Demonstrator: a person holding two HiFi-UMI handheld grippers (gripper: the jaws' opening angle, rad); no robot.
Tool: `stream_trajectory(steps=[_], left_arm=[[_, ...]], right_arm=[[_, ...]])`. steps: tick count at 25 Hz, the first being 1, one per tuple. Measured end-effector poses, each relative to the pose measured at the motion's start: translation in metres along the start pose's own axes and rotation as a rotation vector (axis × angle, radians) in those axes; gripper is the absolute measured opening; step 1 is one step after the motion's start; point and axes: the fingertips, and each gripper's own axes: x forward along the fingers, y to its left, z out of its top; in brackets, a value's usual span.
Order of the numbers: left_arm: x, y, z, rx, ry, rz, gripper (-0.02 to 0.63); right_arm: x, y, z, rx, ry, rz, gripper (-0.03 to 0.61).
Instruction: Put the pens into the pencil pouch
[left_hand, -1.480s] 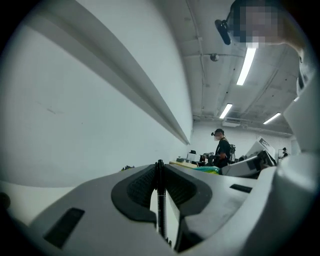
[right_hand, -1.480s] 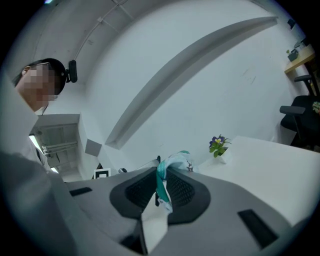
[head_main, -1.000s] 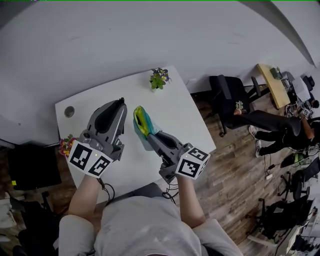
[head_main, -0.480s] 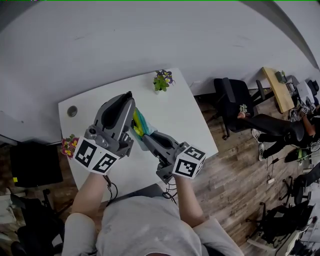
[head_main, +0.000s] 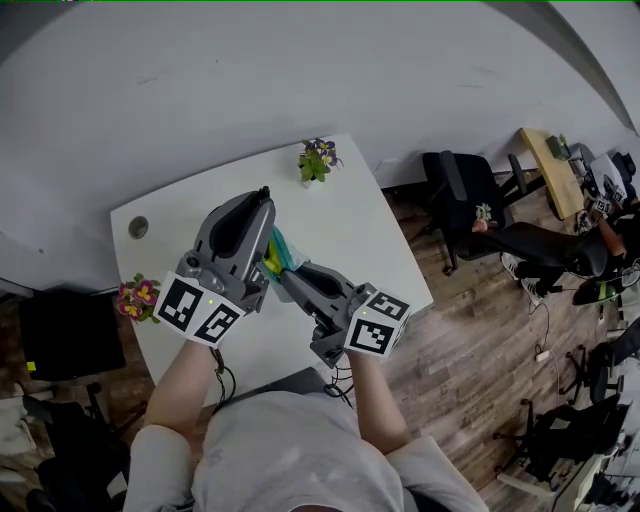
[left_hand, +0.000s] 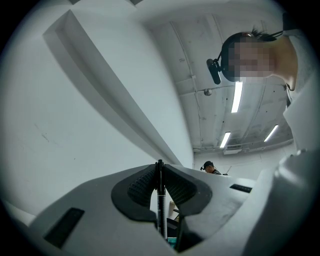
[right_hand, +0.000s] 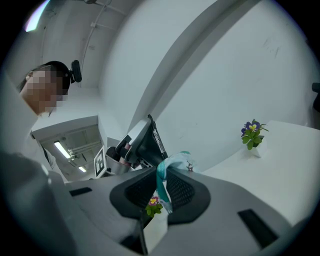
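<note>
My left gripper (head_main: 262, 203) is held up above the white table (head_main: 350, 240), shut on a thin black pen (left_hand: 160, 197) that stands upright between its pads. My right gripper (head_main: 284, 276) is shut on the edge of the teal and yellow pencil pouch (head_main: 274, 252), and the teal fabric (right_hand: 173, 160) rises from between its jaws. In the right gripper view the left gripper (right_hand: 141, 146) and its pen (right_hand: 157, 141) hang just beyond the pouch. In the head view the left gripper covers most of the pouch.
A small potted plant with purple flowers (head_main: 317, 160) stands at the table's far edge. A second flower pot (head_main: 137, 296) sits at the left edge. Office chairs (head_main: 470, 200) and a seated person are on the wooden floor to the right.
My left gripper has moved right with the pen and now sits against the pouch, covering most of it. The right gripper has stayed put with the pouch.
</note>
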Motion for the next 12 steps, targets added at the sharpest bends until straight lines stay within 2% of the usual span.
stream_trajectory(steps=[4,9,12], left_arm=[[0.0,0.001,-0.003,0.001,0.005,0.018,0.072],[0.002,0.011,0.002,-0.051,-0.048,0.04,0.072],[0.002,0.012,0.0,-0.035,-0.033,0.038,0.072]], right_arm=[[-0.002,0.0,0.003,-0.002,-0.002,0.002,0.073],[0.001,0.002,0.006,0.008,-0.011,0.026,0.072],[0.002,0.005,0.008,0.002,-0.012,0.032,0.072]])
